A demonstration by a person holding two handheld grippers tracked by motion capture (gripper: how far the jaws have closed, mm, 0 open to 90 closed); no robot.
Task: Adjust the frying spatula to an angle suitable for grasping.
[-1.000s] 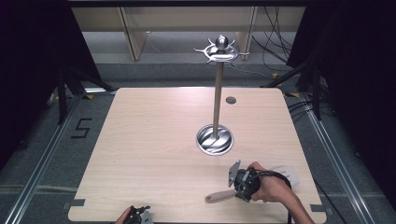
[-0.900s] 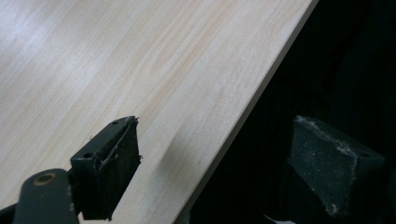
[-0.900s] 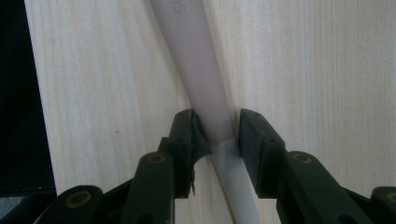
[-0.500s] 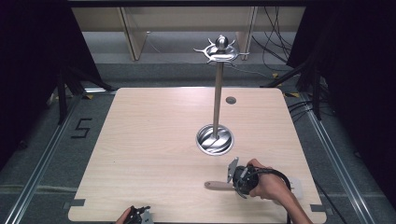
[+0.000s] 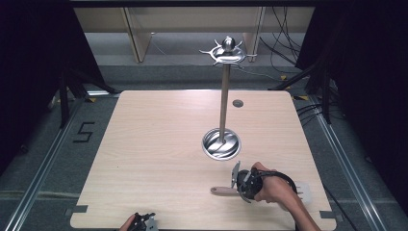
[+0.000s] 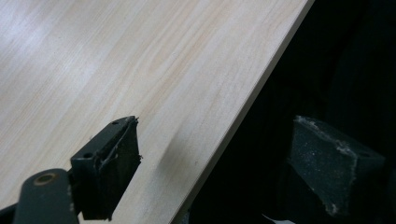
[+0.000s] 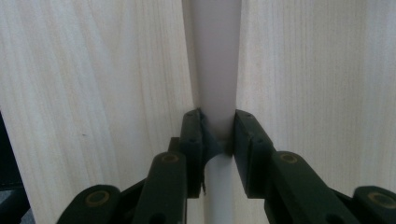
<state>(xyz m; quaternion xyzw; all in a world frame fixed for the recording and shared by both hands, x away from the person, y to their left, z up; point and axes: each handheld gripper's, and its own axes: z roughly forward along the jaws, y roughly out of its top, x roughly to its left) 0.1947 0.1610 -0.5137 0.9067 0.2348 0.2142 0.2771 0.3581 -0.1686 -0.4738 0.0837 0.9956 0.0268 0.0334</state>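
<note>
Jaws of R gripper (image 7: 218,135) just closed, clamping spatula handle (image 7: 215,60).

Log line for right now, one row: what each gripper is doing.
right gripper: jaws just closed on spatula shaft, flat on table | left gripper: open, at table's near edge | utensil stand: hooks bare

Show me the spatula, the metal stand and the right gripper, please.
spatula (image 5: 222,191), high view, wooden handle end.
metal stand (image 5: 223,108), high view, middle of its pole.
right gripper (image 7: 218,133), right gripper view, between its fingertips.
</note>
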